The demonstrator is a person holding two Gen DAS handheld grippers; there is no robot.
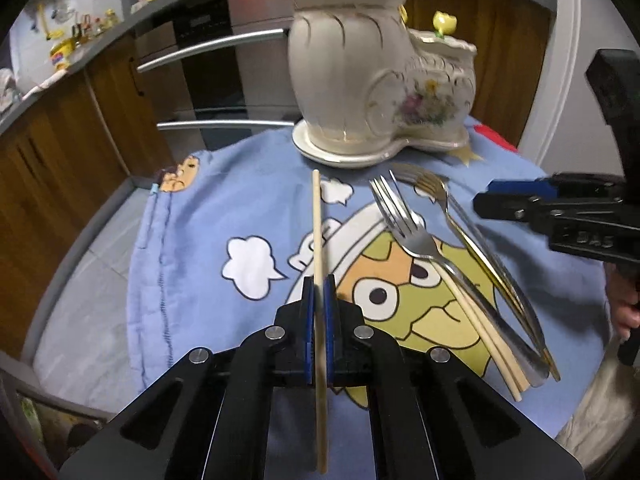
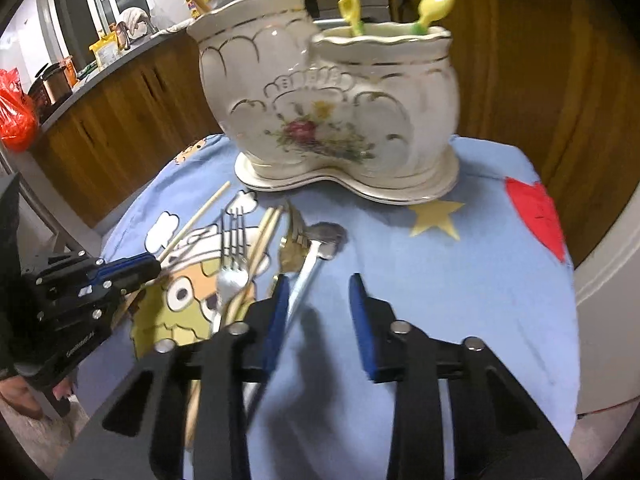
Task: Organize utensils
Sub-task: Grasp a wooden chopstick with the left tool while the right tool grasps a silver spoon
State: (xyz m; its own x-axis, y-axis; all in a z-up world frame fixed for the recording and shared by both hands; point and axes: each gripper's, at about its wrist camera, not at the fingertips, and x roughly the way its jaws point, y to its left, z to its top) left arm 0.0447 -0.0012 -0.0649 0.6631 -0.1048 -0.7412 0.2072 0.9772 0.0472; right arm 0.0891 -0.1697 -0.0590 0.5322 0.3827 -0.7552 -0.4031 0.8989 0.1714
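My left gripper (image 1: 319, 284) is shut on a single wooden chopstick (image 1: 317, 220), which runs forward between the blue pads toward the cream ceramic two-pot holder (image 1: 360, 80). To its right lie a silver fork (image 1: 400, 220), a gold fork (image 1: 432, 188) and a pair of chopsticks (image 1: 480, 332). My right gripper (image 2: 319, 280) hangs over the cloth with its jaws apart. A silver spoon (image 2: 320, 240) lies with its handle just inside the left pad, which hides part of it; nothing is pinched. The holder (image 2: 320, 100) has chopsticks in its left pot and yellow spoons (image 2: 432, 4) in its right.
A blue cartoon cloth (image 2: 460, 280) covers the small round table. Wooden cabinets and oven handles (image 1: 212, 46) stand close behind it. A red bag (image 2: 14, 116) sits on the counter at far left. A person's hand (image 1: 624, 312) shows at the right edge.
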